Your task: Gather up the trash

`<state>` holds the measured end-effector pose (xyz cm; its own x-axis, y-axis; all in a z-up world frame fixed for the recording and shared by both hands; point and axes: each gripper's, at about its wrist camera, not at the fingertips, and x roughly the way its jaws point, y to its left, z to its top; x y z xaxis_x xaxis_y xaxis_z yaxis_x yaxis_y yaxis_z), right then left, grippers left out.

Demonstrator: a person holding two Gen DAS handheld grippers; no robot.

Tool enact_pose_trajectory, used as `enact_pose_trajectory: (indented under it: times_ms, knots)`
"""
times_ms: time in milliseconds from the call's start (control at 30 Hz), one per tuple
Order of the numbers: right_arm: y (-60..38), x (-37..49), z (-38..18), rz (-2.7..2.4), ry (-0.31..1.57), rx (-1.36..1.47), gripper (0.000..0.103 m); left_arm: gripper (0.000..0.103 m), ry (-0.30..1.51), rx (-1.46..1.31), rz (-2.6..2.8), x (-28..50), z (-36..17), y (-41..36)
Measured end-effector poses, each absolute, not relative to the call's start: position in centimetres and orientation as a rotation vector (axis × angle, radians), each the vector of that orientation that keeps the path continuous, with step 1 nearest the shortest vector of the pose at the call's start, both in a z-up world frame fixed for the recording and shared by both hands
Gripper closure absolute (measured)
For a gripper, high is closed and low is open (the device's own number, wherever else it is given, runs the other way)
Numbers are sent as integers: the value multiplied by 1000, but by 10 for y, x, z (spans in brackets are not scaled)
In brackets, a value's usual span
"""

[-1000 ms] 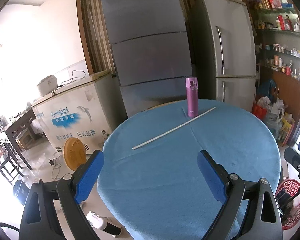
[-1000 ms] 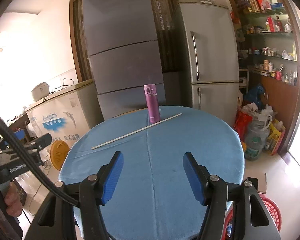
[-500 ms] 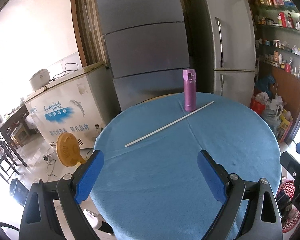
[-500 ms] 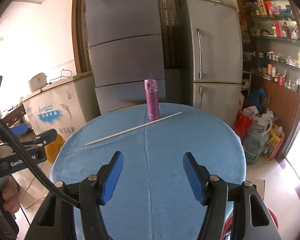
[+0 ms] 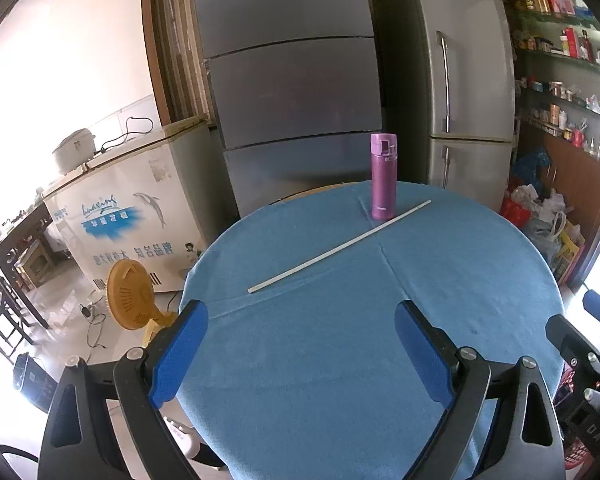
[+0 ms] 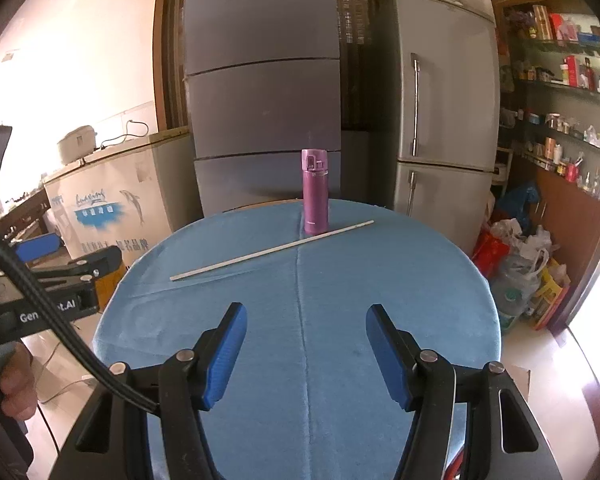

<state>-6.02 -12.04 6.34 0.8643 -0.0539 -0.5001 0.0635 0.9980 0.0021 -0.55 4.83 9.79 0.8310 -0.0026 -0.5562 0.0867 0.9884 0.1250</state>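
Observation:
A long thin white stick (image 5: pixel 339 246) lies slantwise across the round table with a blue cloth (image 5: pixel 340 360); it also shows in the right wrist view (image 6: pixel 272 251). A purple flask (image 5: pixel 383 176) stands upright at the far edge, just behind the stick's right end; it also shows in the right wrist view (image 6: pixel 315 192). My left gripper (image 5: pixel 301 346) is open and empty over the table's near part. My right gripper (image 6: pixel 305 346) is open and empty, also short of the stick. A red basket (image 5: pixel 580 456) shows on the floor at the lower right.
Grey fridges (image 6: pixel 260 92) stand behind the table. A white chest freezer (image 5: pixel 120 216) and a yellow fan (image 5: pixel 130 294) are to the left. Bags and bottles (image 6: pixel 516 256) crowd the floor on the right under shelves (image 6: pixel 560 80).
Both grippers have risen and tilted a little, so the table sits lower and more centred in view. Both jaws stay open. The stick and flask have not moved.

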Motion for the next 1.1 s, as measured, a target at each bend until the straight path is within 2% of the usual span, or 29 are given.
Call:
enact_pose_trajectory:
  times_ms: [1100]
  knots:
    - [-152, -62, 56, -104, 547, 86, 37, 9, 593, 190, -123, -9, 96, 13]
